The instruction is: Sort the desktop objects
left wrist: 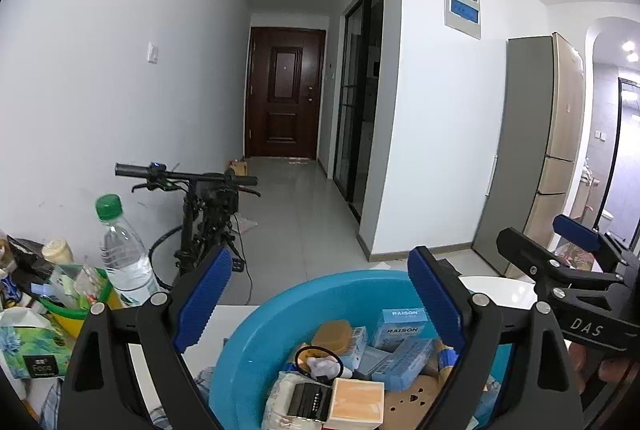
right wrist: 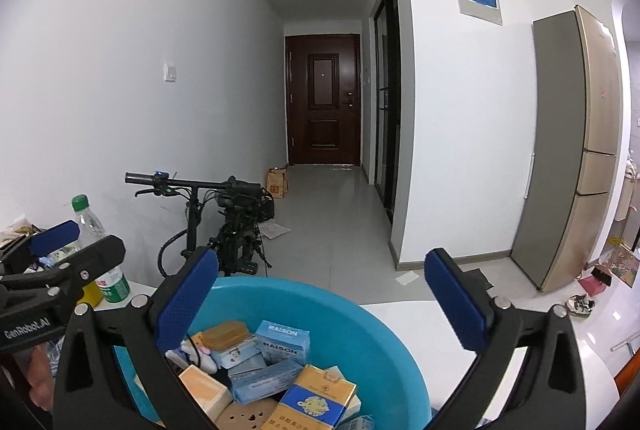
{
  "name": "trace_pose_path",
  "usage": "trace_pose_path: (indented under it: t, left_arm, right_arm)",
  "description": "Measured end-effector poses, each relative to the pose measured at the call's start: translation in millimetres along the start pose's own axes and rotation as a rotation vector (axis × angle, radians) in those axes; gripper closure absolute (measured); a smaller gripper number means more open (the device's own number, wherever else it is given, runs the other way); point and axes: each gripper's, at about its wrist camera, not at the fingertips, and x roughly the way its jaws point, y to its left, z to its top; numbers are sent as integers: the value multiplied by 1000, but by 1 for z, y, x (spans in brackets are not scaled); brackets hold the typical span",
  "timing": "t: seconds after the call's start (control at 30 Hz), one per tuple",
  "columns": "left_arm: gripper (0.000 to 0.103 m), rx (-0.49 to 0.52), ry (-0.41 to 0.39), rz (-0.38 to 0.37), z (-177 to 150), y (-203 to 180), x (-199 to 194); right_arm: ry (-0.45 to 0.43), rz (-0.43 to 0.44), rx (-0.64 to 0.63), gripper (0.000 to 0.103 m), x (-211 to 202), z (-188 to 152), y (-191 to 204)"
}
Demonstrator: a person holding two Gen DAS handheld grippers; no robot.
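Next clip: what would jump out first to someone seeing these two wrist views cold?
The bright blue basin low in the middle, heaped with small boxes, including a light-blue RAISON box and a yellow cigarette pack. Both tongs, left and right, hang open and empty above it. Behind, a black bicycle leans on the white wall.

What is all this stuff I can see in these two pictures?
basin: one, blue, on the white table, full of small things
RAISON boxes: several, pale blue, in the basin
yellow pack: one, yellow and blue, at the basin's front
water bottle: one, clear with green cap, left of the basin
tissue pack: one, green floral, far left
scooter: one, black, by the wall
door: one, dark brown, down the corridor
fridge: one, grey and gold, right
left gripper: black with blue pads, open, empty
right gripper: same, open, empty
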Motion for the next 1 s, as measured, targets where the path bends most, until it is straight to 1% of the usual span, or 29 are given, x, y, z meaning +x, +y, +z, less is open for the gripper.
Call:
trace_pose_path:
  t: [0.13, 0.27, 0.4, 0.53, 0.63, 0.73, 0.77, 0.83, 1.0]
  left_arm:
    - [11, 9, 3, 17, -3, 5, -15]
    - [11, -27, 25, -28, -1, 13, -30]
    - [11, -12, 8, -9, 0, 11, -49]
    - [11, -3, -6, -12, -1, 7, -68]
    - [11, 3, -9, -23, -2, 3, -84]
    - [11, 0, -3, -16, -4, 1, -101]
    - [11, -16, 8, -9, -6, 2, -108]
    - [11, -34, 22, -32, -12, 3, -121]
    - [11, -22, 16, -26, -28, -1, -158]
  right_arm:
    - [-7, -10, -25, 0, -8, 0, 5]
    - [-18, 7, -29, 0, -17, 2, 11]
    - [-15, 24, -41, 0, -29, 3, 16]
    - [-23, 22, -63, 0, -48, 6, 23]
    - [-29, 29, -68, 0, -64, 7, 28]
    - [-34, 36, -71, 0, -79, 7, 32]
    - [-36, 38, -70, 0, -85, 7, 34]
    - [-36, 48, -64, 0, -96, 4, 37]
    - [-23, 68, -46, 0, -129, -9, 42]
